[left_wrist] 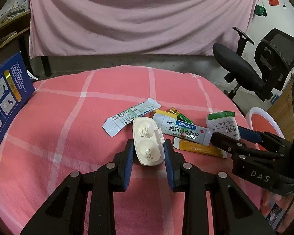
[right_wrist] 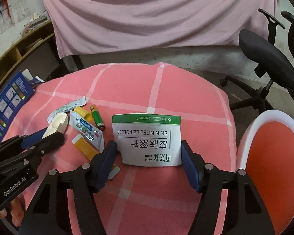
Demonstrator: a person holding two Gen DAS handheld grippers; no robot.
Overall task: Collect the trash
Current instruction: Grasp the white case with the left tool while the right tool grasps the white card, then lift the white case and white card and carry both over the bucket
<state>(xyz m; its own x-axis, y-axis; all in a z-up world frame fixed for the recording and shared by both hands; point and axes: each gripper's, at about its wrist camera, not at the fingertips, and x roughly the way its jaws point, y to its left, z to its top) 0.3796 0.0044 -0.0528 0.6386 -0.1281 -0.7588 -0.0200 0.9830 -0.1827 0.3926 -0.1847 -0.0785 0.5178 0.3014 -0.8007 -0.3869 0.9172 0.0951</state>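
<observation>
Trash lies scattered on the pink checked cloth point(right_wrist: 166, 90): the white pouch point(right_wrist: 147, 139) stands between the pads of the right gripper point(right_wrist: 147, 154), whose jaws flank its two side edges and look to be touching it lightly, and I judge it light, thin and crushable, best pinched across its width low down. A white plastic case point(left_wrist: 148, 141) sits between the narrowed jaws of the left gripper point(left_wrist: 149, 152), seemingly clamped; it looks rigid, smooth and slippery, so its long sides suit a grip. Both grippers slant down towards the cloth, the white bin point(right_wrist: 250, 137) just right of the right one.
</observation>
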